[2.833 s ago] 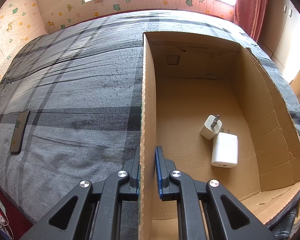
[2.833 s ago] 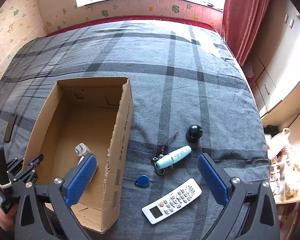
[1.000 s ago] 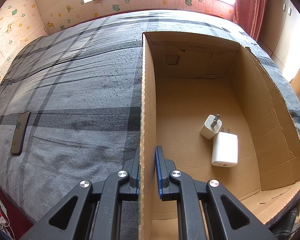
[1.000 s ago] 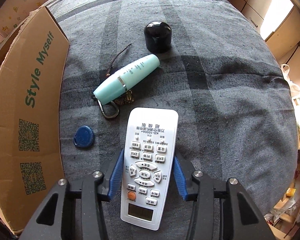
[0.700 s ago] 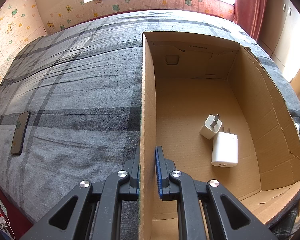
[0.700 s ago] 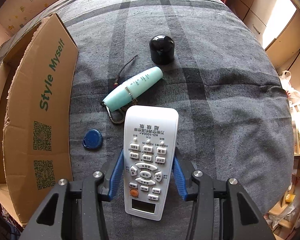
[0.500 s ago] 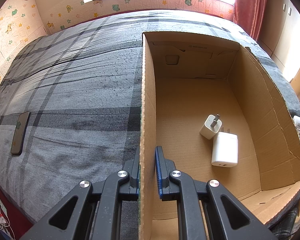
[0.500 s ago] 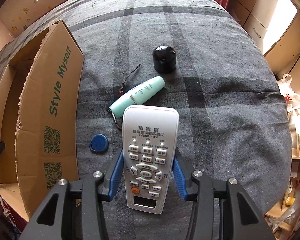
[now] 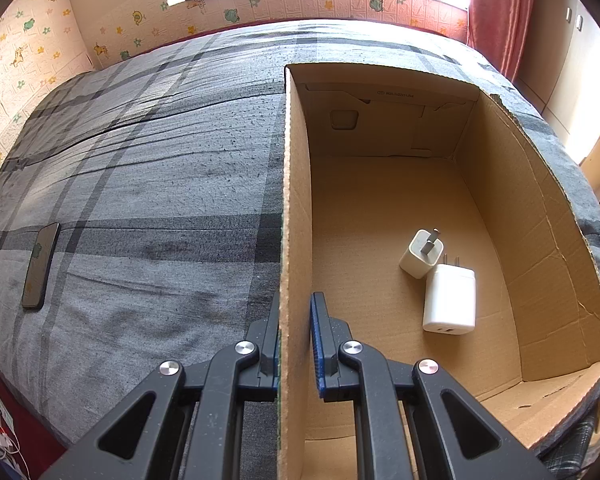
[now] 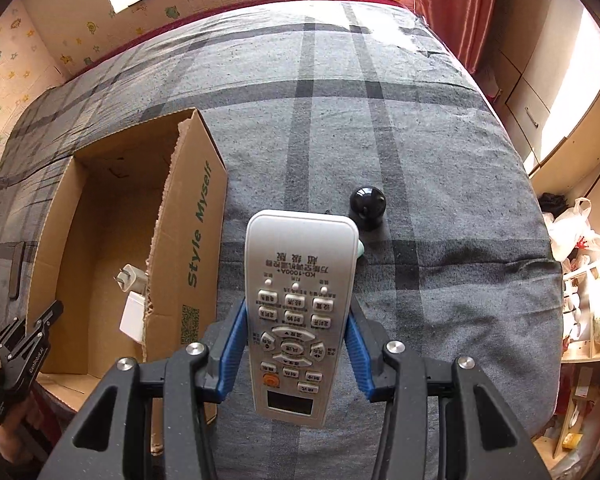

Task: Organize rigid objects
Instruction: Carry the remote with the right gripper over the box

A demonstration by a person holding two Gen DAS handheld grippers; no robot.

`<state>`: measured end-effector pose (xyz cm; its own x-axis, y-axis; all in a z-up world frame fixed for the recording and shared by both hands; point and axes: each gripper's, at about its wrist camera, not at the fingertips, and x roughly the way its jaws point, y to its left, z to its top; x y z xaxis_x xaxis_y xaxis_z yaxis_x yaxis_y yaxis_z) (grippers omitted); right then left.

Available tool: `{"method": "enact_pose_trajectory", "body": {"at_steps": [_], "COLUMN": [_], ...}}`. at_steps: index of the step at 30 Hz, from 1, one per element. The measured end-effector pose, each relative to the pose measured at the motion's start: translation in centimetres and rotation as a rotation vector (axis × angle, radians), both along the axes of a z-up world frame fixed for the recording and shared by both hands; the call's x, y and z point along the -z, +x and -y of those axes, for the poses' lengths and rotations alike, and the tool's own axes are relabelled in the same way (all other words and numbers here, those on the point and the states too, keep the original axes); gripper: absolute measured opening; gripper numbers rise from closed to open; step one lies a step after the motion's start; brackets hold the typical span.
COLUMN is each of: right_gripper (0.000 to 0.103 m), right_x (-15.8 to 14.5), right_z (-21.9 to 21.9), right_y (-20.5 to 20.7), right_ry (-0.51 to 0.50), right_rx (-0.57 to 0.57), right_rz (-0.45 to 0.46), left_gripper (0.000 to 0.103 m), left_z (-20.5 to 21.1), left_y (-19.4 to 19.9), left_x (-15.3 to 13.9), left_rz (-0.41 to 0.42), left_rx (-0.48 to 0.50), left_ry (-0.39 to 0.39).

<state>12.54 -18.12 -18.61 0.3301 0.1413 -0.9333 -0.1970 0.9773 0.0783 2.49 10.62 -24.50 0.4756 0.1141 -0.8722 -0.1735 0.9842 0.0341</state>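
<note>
My right gripper (image 10: 296, 314) is shut on a white remote control (image 10: 300, 280), held up above the grey plaid bed. The remote hides most of a teal tube (image 10: 361, 249). A black round cap (image 10: 367, 200) lies on the bed just past it. To the left stands an open cardboard box (image 10: 204, 208). My left gripper (image 9: 296, 306) is shut on the box's left wall (image 9: 296, 200), one finger on each side. On the box floor lie two white chargers, a small one (image 9: 420, 254) and a larger one (image 9: 450, 300).
A dark phone (image 9: 40, 266) lies on the bed, left of the box. Off the bed's right edge are plastic bags (image 10: 576, 224) and shelves. A red curtain (image 10: 448, 0) and cabinets stand at the back right. The far bed is bare blanket.
The right gripper has risen with the remote in it, off the bed. The teal tube, keys and blue tag have slipped behind the remote. The left gripper has not moved.
</note>
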Motion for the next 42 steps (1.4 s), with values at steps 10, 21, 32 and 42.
{"method": "enact_pose_trajectory", "body": {"at_steps": [10,21,32,42], "right_gripper": [0.049,0.049,0.049,0.049], "right_x": [-3.0,-4.2,-0.6,5.5], "right_z": [-4.2,-10.2,-15.7,-19.4], "right_y": [2.1,4.4,6.4,8.1], "right_ry": [0.038,0.060,0.021,-0.094], "right_rx": [-0.107,-0.220,-0.305,-0.364], "right_rz": [0.041,0.049,-0.011,-0.098], "left_gripper": [0.012,0.012,0.012,0.012], "left_z": [-0.1,-0.1,-0.2,-0.2], "left_y": [0.1,0.1,0.1,0.1], "left_x": [0.0,0.0,0.0,0.1], "left_rz": [-0.001,-0.001,-0.001,-0.001], "left_rx": [0.000,0.000,-0.003,-0.003], "left_ry": [-0.003,-0.005,-0.006,-0.011]}}
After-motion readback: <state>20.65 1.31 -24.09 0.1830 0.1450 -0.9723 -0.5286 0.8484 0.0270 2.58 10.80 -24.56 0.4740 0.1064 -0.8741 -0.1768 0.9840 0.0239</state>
